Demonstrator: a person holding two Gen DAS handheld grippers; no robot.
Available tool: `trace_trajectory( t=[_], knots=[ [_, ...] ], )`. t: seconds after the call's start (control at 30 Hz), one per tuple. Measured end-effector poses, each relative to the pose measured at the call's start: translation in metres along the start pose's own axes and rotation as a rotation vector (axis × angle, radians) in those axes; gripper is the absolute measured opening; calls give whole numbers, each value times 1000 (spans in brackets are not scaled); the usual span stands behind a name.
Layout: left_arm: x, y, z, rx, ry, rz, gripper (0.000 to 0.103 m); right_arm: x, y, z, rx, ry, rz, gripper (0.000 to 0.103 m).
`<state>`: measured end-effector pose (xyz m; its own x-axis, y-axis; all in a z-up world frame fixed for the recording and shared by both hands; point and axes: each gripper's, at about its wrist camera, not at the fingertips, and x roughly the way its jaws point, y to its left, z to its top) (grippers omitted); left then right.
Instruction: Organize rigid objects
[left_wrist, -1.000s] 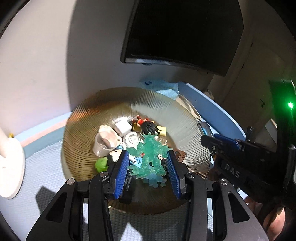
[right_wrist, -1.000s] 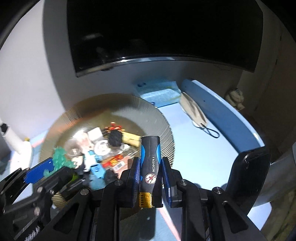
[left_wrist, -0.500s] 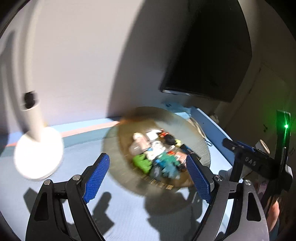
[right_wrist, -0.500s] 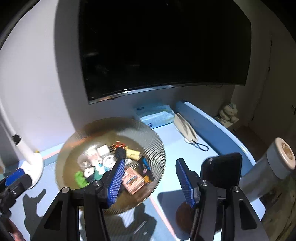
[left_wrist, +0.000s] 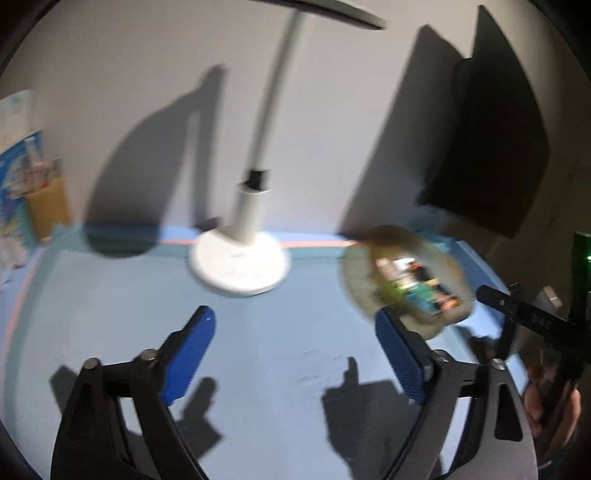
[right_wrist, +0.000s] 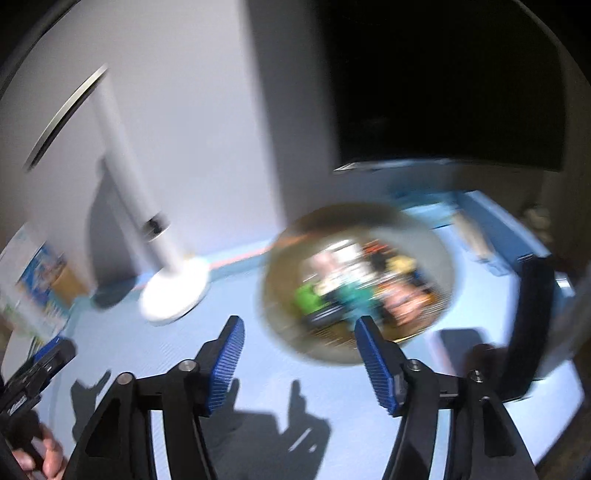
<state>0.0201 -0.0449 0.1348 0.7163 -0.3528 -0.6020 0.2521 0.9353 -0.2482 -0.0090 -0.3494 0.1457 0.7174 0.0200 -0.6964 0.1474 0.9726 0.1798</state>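
Note:
A ribbed brownish bowl (left_wrist: 360, 280) (right_wrist: 280, 266) sits on the blue table and holds several small rigid items, among them a teal figure (right_wrist: 352, 293) and a green piece (right_wrist: 308, 297); both views are motion-blurred. My left gripper (left_wrist: 295, 354) is open and empty, above the table to the left of the bowl. My right gripper (right_wrist: 299, 360) is open and empty, in front of the bowl's near rim. The right gripper also shows at the right edge of the left wrist view (left_wrist: 532, 325).
A white lamp with a round base (left_wrist: 240, 262) (right_wrist: 173, 291) stands on the blue mat (left_wrist: 277, 369) left of the bowl. A dark monitor (right_wrist: 443, 85) hangs on the back wall. Boxes and packets (left_wrist: 33, 199) stand at the far left. A raised blue edge (right_wrist: 495, 218) borders the right.
Both grippers let go of their items into the bowl, opened wide and drew back. Both views have swung left, so the lamp is now central and the bowl lies to the right.

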Motion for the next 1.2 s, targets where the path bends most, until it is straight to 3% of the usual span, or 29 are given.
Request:
trace_trajectory(
  t=[0.1,0.2,0.37,0.53,0.73,0.8,0.87,1.2],
  knots=[
    [7,21,-25,2,38,105,93,30,32,-32,-45,76,74,65],
    [20,40,-52,-25,133,206,93,62,58,-69,-86,158,105,65],
    [36,66,-82,-86,190,212,93,95,85,-104,-146,220,127,65],
    [39,69,-94,-38,137,282,93,104,96,-112,-208,185,101,65],
    [33,71,-96,-48,111,256,93,103,95,-115,-208,159,105,66],
    [32,72,-95,-53,96,251,93,102,93,-115,-196,155,113,77],
    [29,73,-95,-54,85,243,93,99,91,-115,-188,146,127,80],
    [25,71,-95,-45,53,250,93,91,95,-117,-213,101,107,80]
  ],
)
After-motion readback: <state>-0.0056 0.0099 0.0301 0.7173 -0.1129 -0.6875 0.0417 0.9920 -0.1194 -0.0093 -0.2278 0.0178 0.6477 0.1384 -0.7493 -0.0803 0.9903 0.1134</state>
